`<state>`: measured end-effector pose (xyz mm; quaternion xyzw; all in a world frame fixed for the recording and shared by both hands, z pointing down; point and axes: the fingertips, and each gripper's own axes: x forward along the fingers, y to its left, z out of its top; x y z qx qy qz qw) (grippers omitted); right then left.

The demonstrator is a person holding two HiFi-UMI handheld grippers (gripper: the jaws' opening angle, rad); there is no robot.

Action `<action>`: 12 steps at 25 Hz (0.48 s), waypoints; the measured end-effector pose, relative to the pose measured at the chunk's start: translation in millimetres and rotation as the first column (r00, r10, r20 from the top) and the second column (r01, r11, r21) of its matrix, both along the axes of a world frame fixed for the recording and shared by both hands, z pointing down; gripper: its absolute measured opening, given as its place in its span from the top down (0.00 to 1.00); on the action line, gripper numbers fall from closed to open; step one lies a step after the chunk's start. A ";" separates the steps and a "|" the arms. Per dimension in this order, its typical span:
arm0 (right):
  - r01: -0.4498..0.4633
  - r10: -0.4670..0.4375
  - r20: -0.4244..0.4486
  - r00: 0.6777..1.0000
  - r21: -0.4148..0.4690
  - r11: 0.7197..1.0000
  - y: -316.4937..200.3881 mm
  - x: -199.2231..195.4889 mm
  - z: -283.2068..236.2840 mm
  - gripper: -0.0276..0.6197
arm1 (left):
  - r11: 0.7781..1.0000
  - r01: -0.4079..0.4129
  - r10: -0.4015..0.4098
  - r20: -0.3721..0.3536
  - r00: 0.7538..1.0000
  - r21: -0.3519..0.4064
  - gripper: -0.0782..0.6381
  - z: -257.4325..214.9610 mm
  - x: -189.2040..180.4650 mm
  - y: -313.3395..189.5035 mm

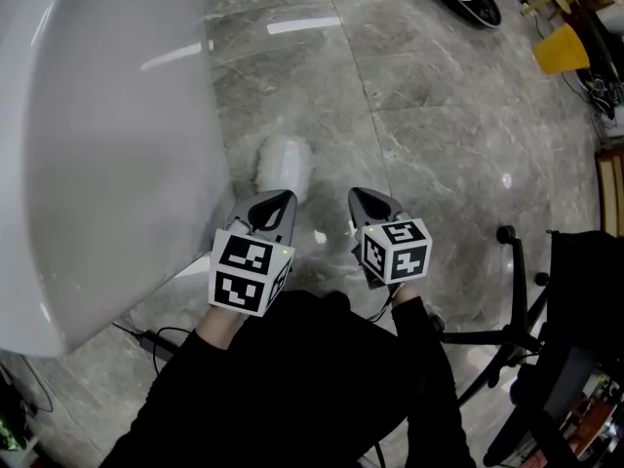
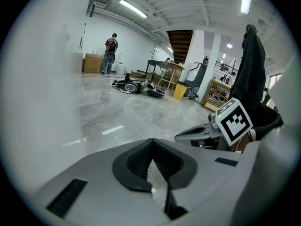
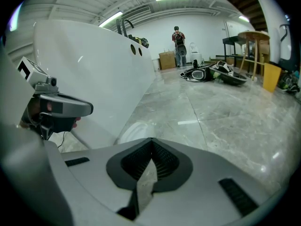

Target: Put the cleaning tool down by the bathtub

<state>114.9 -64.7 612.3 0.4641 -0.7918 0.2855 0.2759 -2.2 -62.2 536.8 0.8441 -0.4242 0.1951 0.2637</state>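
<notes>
Jaws closed, empty; cleaning tool [image 1: 284,164] nr bathtub [image 1: 97,144]

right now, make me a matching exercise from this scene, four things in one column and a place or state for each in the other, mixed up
Things:
1. cleaning tool
2. bathtub
3. left gripper
4. yellow bin

Place or state:
A. on the floor at the far top right of the head view
B. jaws shut, nothing between them
C. white, fills the left side of the head view
D. lying on the floor next to the tub, just ahead of the grippers

Pairs: 1-D, 2-C, 3-B, 4-A
</notes>
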 end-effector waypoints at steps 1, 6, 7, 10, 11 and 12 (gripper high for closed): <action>-0.001 0.001 0.001 1.000 -0.001 1.000 0.2 0.0 0.5 0.96 | 1.000 -0.001 0.001 0.001 1.000 -0.001 0.88 0.5 0.3 -0.2; 0.014 -0.014 -0.010 1.000 -0.003 1.000 0.6 -0.8 0.9 0.96 | 1.000 0.001 -0.001 0.005 1.000 -0.001 0.88 0.0 1.9 -2.7; 0.021 -0.021 -0.018 1.000 -0.001 1.000 0.7 -0.9 0.7 0.96 | 1.000 0.001 -0.001 0.006 1.000 -0.001 0.88 -0.1 2.4 -3.2; 0.038 -0.038 -0.036 0.999 0.006 0.999 0.6 -1.9 0.3 0.96 | 1.000 0.001 -0.001 0.009 1.000 -0.002 0.88 0.0 3.3 -4.3; 0.041 -0.040 -0.035 0.999 0.006 0.999 0.5 -2.5 0.2 0.96 | 1.000 0.002 -0.002 0.010 1.000 -0.003 0.88 0.1 3.2 -4.6; 0.042 -0.042 -0.032 0.999 0.005 0.999 0.4 -3.0 0.1 0.96 | 1.000 0.002 -0.002 0.011 1.000 -0.004 0.88 0.2 3.0 -4.9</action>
